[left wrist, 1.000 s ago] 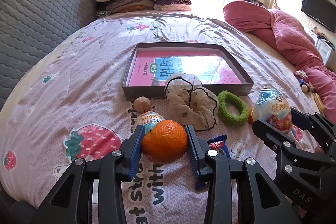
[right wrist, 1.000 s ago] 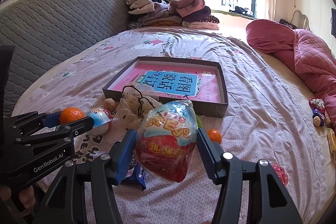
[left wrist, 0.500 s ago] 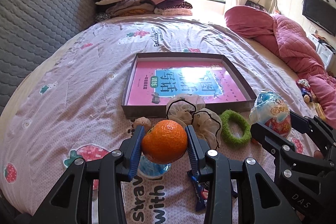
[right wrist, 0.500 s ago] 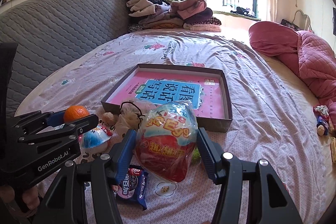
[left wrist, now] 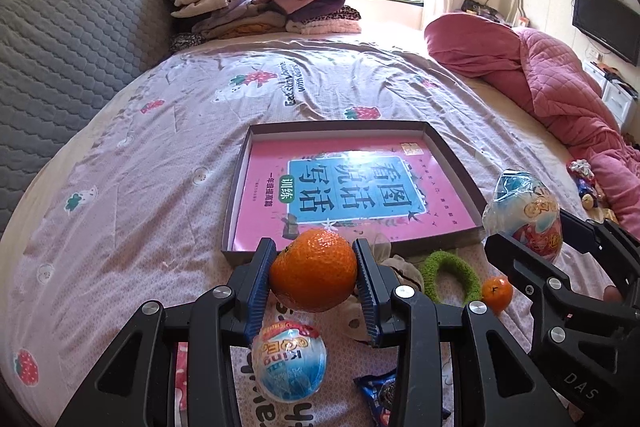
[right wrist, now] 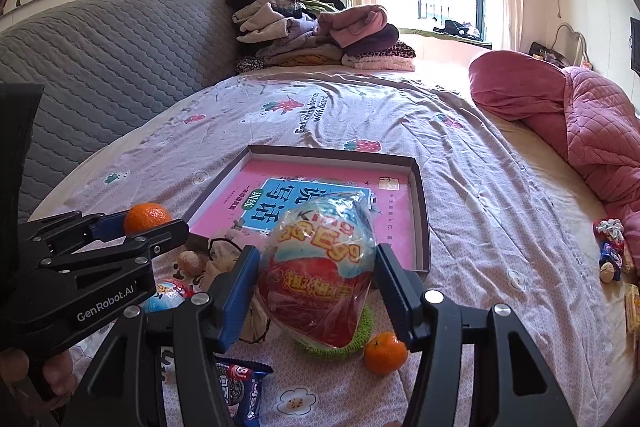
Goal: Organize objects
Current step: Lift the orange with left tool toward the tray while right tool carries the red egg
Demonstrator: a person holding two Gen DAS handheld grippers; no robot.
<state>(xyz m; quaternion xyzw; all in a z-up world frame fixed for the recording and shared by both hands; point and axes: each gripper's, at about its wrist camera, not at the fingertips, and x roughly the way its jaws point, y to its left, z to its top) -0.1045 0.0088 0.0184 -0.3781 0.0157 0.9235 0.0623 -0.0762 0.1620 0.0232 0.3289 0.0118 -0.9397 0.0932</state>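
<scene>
The left gripper [left wrist: 314,277] pinches a round orange mandarin [left wrist: 313,270] up above the bed, just before the flat dark cardboard box [left wrist: 235,203] – the right gripper [right wrist: 314,281] squeezes a big plastic-wrapped toy egg [right wrist: 320,267] beside it.

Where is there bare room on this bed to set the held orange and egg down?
The box holds only a flat pink book; its far half is free. Bare sheet lies left of it, toward the grey headboard. The near edge is crowded: green ring, small orange, blue egg.
</scene>
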